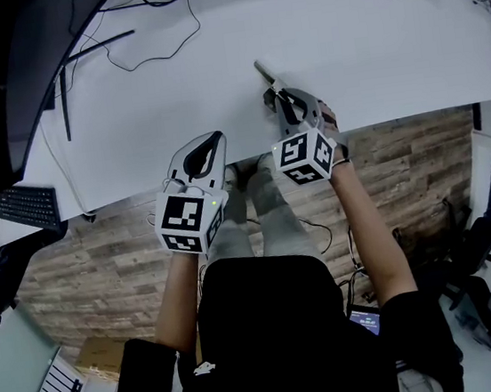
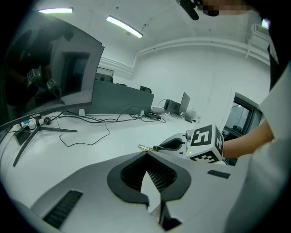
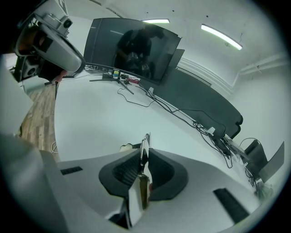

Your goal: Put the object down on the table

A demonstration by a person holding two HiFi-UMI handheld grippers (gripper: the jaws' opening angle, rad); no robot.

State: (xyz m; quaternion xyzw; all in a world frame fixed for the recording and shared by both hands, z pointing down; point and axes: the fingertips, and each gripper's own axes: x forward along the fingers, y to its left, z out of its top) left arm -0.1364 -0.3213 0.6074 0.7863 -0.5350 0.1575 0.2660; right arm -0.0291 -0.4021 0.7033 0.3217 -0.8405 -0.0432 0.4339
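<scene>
A thin, flat silvery metal utensil (image 1: 263, 73) sticks out forward from my right gripper (image 1: 277, 93), which is shut on it just above the white table (image 1: 370, 49), near the front edge. In the right gripper view the utensil (image 3: 144, 148) shows edge-on, clamped between the dark pads of my right gripper (image 3: 144, 154). The left gripper view shows its tip (image 2: 144, 148) poking out of my right gripper (image 2: 160, 148). My left gripper (image 1: 216, 137) hovers over the table's front edge to the left. Its jaws meet at the tips with nothing between them, as the left gripper (image 2: 146, 155) shows in its own view.
A large dark monitor (image 1: 27, 71) on a thin-legged stand (image 1: 74, 53) fills the table's far left. Black cables (image 1: 152, 32) trail across the back. A keyboard (image 1: 24, 207) lies low on the left. The person's legs and wooden floor (image 1: 404, 170) lie below the table edge.
</scene>
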